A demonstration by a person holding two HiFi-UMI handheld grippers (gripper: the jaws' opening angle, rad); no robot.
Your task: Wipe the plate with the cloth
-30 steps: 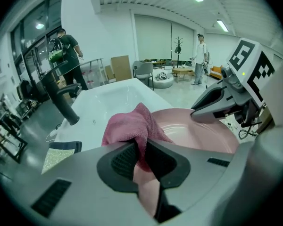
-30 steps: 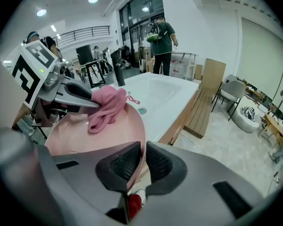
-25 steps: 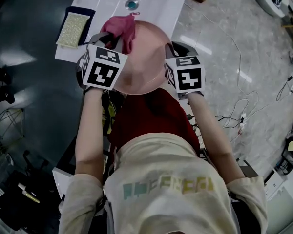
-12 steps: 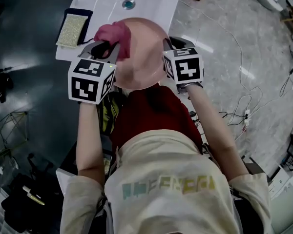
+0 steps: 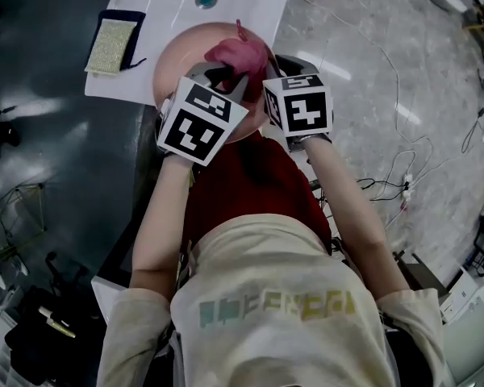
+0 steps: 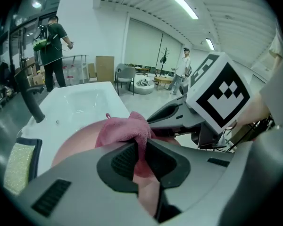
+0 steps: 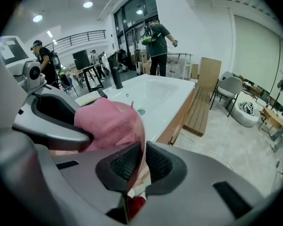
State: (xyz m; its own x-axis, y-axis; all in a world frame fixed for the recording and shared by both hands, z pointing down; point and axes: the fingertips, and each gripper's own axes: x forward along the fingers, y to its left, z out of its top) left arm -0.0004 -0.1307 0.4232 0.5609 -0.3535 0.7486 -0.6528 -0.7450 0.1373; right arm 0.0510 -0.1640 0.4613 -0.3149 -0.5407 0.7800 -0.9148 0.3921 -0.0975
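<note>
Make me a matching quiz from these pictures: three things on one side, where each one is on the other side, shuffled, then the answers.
Things:
1. pink cloth
2. round pink plate
3. yellow sponge

Places:
A. lying on a dark tray
B. pinched in the left gripper
C. rim clamped in the right gripper

Pairs: 1-B, 2-C, 3-A.

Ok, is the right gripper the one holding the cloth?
No, the right gripper pinches the plate by its rim between its fingers, while the left gripper holds the pink cloth.
</note>
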